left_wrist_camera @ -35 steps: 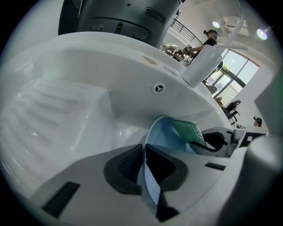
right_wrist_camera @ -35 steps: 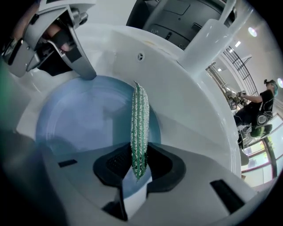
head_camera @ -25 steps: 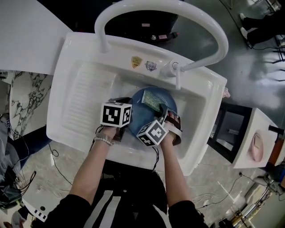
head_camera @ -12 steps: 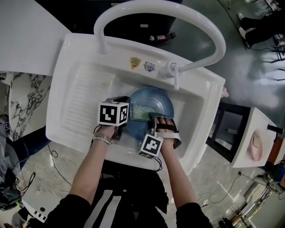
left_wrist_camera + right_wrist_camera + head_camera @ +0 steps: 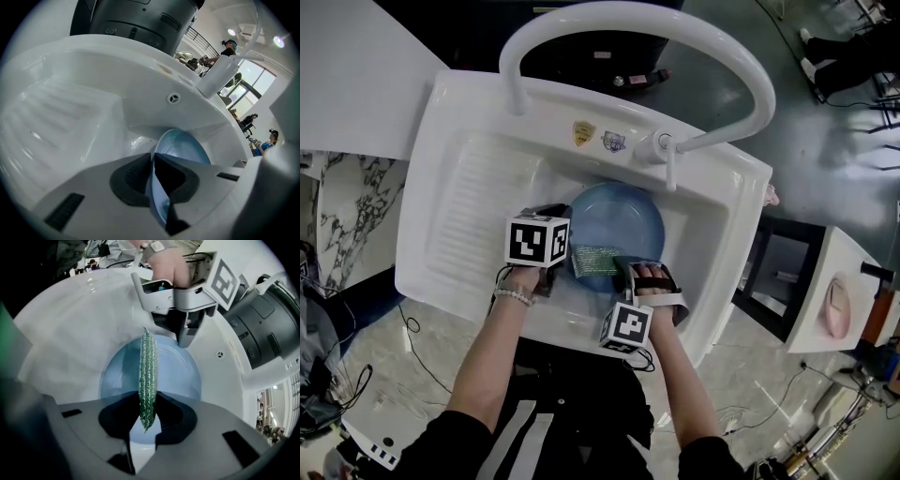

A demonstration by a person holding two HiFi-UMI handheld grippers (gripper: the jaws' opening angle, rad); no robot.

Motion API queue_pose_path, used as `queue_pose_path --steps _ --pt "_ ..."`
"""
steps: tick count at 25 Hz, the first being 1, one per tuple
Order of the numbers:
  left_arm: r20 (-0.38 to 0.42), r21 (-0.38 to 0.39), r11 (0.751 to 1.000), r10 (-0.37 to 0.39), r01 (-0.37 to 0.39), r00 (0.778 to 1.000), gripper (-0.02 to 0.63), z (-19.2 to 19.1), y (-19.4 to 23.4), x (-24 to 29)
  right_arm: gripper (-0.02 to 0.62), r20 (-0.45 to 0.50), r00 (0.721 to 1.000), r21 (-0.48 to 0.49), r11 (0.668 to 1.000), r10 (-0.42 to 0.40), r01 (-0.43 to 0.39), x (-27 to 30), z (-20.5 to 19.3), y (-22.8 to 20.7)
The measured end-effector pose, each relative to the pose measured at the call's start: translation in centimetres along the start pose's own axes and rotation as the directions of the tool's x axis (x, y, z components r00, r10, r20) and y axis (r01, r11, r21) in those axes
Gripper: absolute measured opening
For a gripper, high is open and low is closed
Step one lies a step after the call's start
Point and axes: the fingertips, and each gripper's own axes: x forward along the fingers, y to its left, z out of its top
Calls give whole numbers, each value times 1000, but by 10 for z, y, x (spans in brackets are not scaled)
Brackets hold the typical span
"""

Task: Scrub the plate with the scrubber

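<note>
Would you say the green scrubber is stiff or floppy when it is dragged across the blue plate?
Probably flexible yet self-supporting: the scrubber is a thin, nubbly sheet standing on edge from the right gripper without drooping. It looks light. Its rough texture should grip rather than slide on the glossy blue plate.

Glossy plate, rough scrubber, glossy white sink
</note>
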Motion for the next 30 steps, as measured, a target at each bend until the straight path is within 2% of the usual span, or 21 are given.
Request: queue_pose_path --steps 2,6,9,16,19,22,26,30 --pt "-2 5 1000 0 0 1000 21 -1 0 1 92 -2 999 34 999 -41 41 -3 -4 -11" --pt "-6 5 1000 -2 2 1000 21 -5 -3 2 92 -38 987 -5 988 -153 153 2 -15 -42" --pt "-8 6 1000 -4 4 1000 21 -5 -2 3 92 -42 979 -13 980 -201 201 9 -18 -63" --pt "-3 11 1000 0 0 1000 21 -5 -4 1 92 -87 938 -183 930 -337 318 22 -21 -98" --pt "3 17 1000 -3 3 1000 21 -4 -5 1 92 -95 916 -227 905 -389 361 29 -22 -108" --pt "11 18 1000 3 -3 1000 21 -4 -5 1 92 -121 917 -213 912 -381 351 40 -29 -109" --pt "18 17 1000 9 -9 1000 21 -4 -6 1 92 -148 938 -150 944 -314 293 49 -39 -95" --pt "21 8 1000 7 -7 1000 21 -5 -7 1 92 -204 944 -143 962 -260 234 44 -56 -83"
